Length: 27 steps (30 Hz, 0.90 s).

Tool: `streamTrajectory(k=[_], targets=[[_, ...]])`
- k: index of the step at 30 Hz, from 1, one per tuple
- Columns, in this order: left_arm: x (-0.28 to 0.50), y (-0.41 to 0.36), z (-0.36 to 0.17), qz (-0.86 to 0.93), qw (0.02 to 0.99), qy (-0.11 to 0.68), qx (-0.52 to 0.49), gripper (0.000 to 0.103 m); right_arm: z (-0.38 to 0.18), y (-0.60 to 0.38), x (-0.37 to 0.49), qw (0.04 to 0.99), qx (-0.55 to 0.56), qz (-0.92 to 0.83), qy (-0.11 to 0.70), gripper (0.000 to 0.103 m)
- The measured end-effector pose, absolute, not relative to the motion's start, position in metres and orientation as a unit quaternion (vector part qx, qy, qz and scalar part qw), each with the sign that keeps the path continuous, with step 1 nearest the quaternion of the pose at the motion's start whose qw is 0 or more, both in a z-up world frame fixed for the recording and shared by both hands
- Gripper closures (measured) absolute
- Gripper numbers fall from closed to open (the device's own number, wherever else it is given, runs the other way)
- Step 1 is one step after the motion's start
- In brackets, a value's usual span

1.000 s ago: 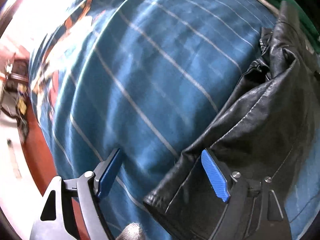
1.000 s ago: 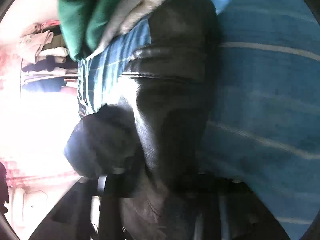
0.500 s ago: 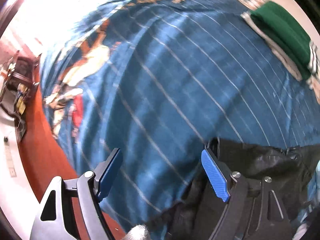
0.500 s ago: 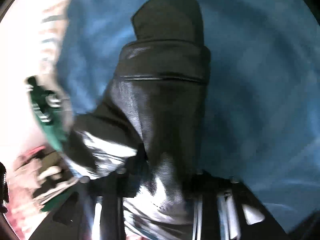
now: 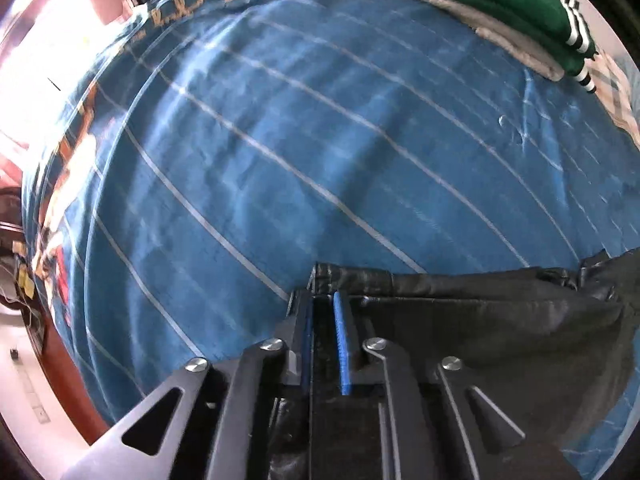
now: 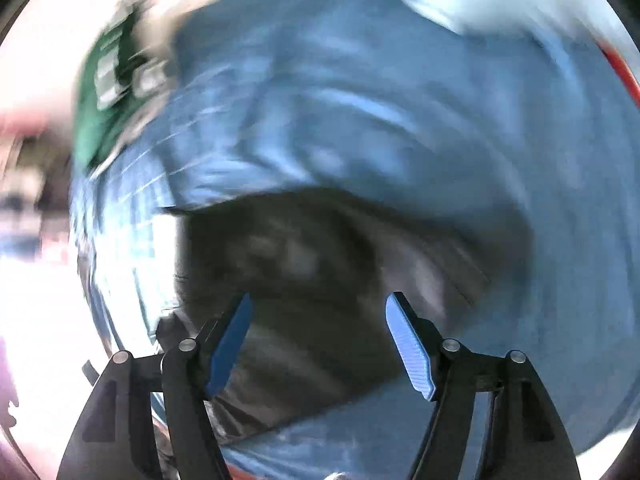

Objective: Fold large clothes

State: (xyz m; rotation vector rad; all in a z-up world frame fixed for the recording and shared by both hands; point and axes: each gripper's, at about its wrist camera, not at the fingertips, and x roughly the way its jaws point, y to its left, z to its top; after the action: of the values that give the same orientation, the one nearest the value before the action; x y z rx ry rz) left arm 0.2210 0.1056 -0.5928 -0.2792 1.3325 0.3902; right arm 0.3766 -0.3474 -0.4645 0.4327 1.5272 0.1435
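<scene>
Left gripper [image 5: 323, 312]: my jaws just snapped together — now pinching the near-left corner of the black leather garment [image 5: 500, 320].
Right gripper [image 6: 320, 344]: just opening, spread; nothing between them.
Garment: flat on the blue striped bedcover [image 5: 300, 152].
Meaning: right released — next fold falls to left.

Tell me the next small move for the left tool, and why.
Probably draw the left tool across the blue striped bedspread, carrying the black leather garment over itself. It is shut on the garment's corner, while the right tool has just opened and grips nothing.
</scene>
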Motion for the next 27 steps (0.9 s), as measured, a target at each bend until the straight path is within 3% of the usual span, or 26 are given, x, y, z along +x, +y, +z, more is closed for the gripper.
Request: streamTrajectory(k=[1,4,5,7,10,12,13,15,16,22,27], targets=[[0.221,0.109,-0.591,0.184,0.76,0.609,-0.131,0.103,-0.461,-0.321,0.391,0.695,0.172,0.099,0.691,0.031],[0.218,0.13,-0.594,0.195,0.753,0.611,-0.15,0.103,-0.477,-0.256,0.414,0.648,0.152,0.179,0.724,0.036],[0.217,0.137,-0.596,0.204,0.748,0.609,-0.164,0.103,-0.491,-0.238,0.419,0.638,0.146,0.181,0.735,0.056],[0.218,0.152,-0.595,0.213,0.741,0.608,-0.192,0.102,-0.523,-0.216,0.428,0.634,0.121,0.147,0.75,0.076],[0.219,0.16,-0.583,0.217,0.74,0.604,-0.202,0.097,-0.572,-0.216,0.444,0.637,0.154,0.076,0.751,0.086],[0.221,0.159,-0.574,0.224,0.74,0.607,-0.186,0.096,-0.574,-0.219,0.45,0.648,0.173,0.055,0.74,0.088],[0.223,0.158,-0.57,0.222,0.741,0.607,-0.182,0.088,-0.572,-0.219,0.451,0.644,0.176,0.048,0.743,0.087],[0.223,0.154,-0.563,0.218,0.748,0.602,-0.177,0.045,-0.56,-0.222,0.449,0.639,0.19,0.041,0.744,0.087],[0.217,0.151,-0.562,0.217,0.752,0.597,-0.175,0.014,-0.546,-0.221,0.447,0.644,0.187,0.047,0.74,0.086],[0.215,0.135,-0.551,0.221,0.774,0.574,-0.149,0.011,-0.499,-0.193,0.416,0.645,0.168,0.137,0.733,0.083],[0.218,0.114,-0.557,0.208,0.773,0.587,-0.126,0.011,-0.567,-0.171,0.405,0.636,0.123,0.118,0.753,0.084]])
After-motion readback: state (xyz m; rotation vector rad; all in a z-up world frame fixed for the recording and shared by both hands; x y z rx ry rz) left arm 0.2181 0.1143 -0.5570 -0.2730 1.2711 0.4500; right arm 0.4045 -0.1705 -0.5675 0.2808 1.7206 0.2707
